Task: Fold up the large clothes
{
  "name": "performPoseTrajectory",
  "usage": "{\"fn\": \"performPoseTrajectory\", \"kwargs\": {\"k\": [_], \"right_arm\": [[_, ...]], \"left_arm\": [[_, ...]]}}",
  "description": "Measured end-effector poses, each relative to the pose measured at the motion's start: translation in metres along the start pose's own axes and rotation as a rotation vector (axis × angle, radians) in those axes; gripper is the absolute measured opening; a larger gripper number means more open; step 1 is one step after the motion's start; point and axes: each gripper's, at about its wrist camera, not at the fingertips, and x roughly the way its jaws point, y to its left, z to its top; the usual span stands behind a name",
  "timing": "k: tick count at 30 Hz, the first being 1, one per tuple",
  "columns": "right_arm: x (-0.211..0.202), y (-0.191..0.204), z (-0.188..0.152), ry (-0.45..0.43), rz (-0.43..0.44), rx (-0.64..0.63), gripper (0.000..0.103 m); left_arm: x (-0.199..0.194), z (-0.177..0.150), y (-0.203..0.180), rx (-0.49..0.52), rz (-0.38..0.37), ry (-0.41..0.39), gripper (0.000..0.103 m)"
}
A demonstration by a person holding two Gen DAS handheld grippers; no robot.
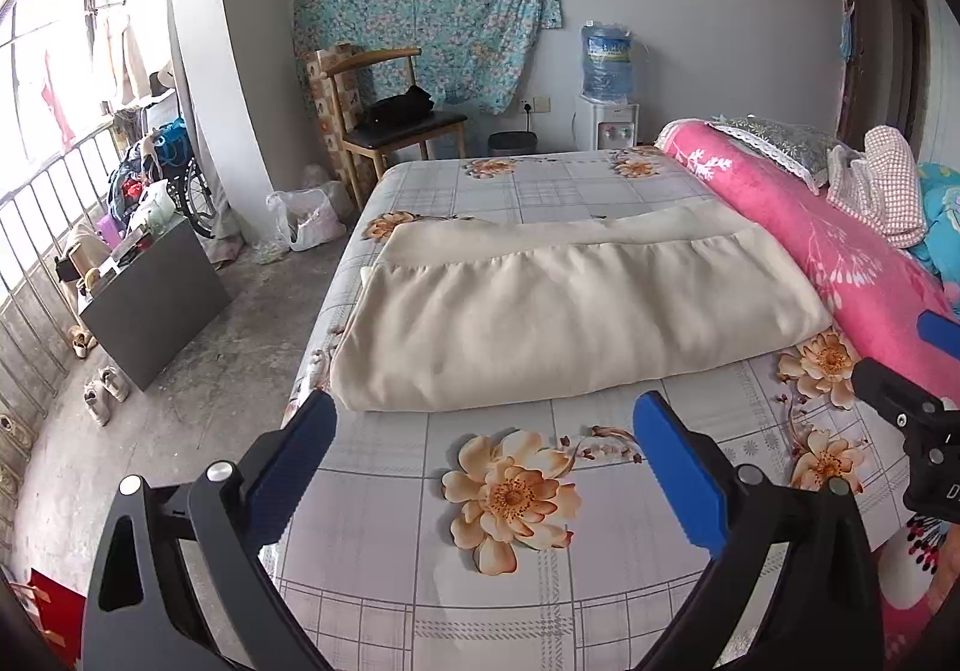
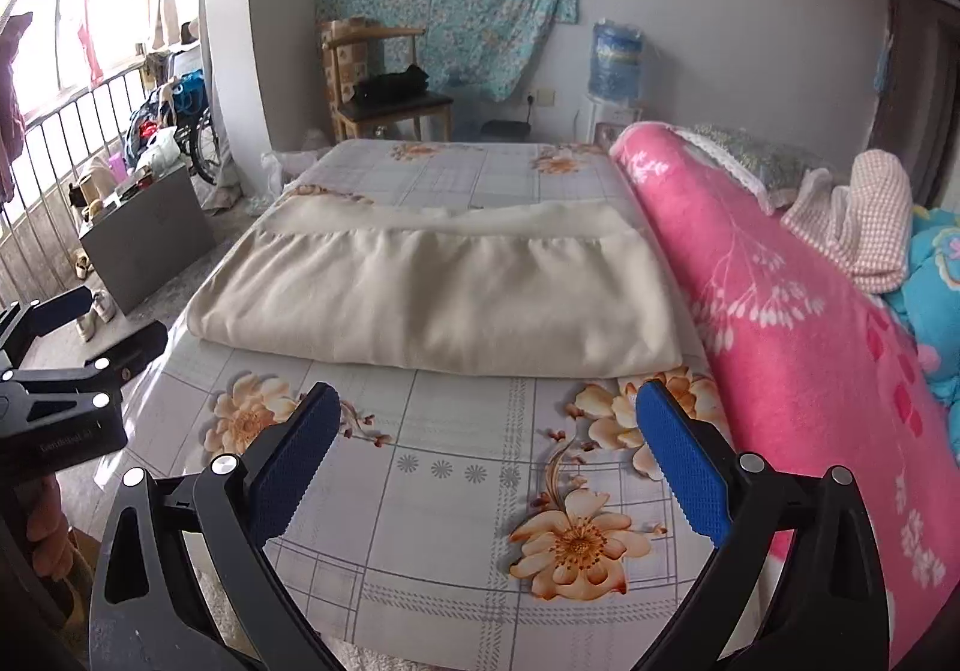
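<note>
Garment: folded cream garment (image 1: 576,311) lay across the bed (image 1: 372,539), its right end against a rolled pink blanket (image 1: 840,263).
Near edge: bare sheet.
Left gripper (image 1: 483,467): jaws apart, empty.
Right gripper (image 2: 486,461): jaws apart, empty.

daylight from window (image 1: 42,47) (blown out) | soft shadows | fisheye-bent edges
</note>
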Motion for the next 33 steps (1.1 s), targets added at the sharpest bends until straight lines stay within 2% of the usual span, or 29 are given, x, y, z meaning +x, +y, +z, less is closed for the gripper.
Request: {"fn": "performPoseTrajectory", "kwargs": {"k": [7,12,18,26,33], "right_arm": [[-0.006,0.003,0.000,-0.017,-0.022,0.012,0.095],[0.001,0.004,-0.003,0.003,-0.022,0.027,0.095],[0.012,0.009,-0.004,0.042,-0.011,0.030,0.095],[0.027,0.009,-0.004,0.088,-0.011,0.031,0.095],[0.029,0.011,-0.004,0.097,-0.025,0.017,0.095]], "left_arm": [[-0.003,-0.002,-0.008,-0.032,0.069,-0.001,0.098],[0.005,-0.005,-0.009,-0.052,0.089,0.063,0.098],[0.015,-0.006,-0.008,-0.063,0.062,0.108,0.098],[0.027,-0.004,-0.015,-0.058,-0.013,0.161,0.097],[0.032,-0.002,-0.017,-0.063,-0.043,0.172,0.098]]}}
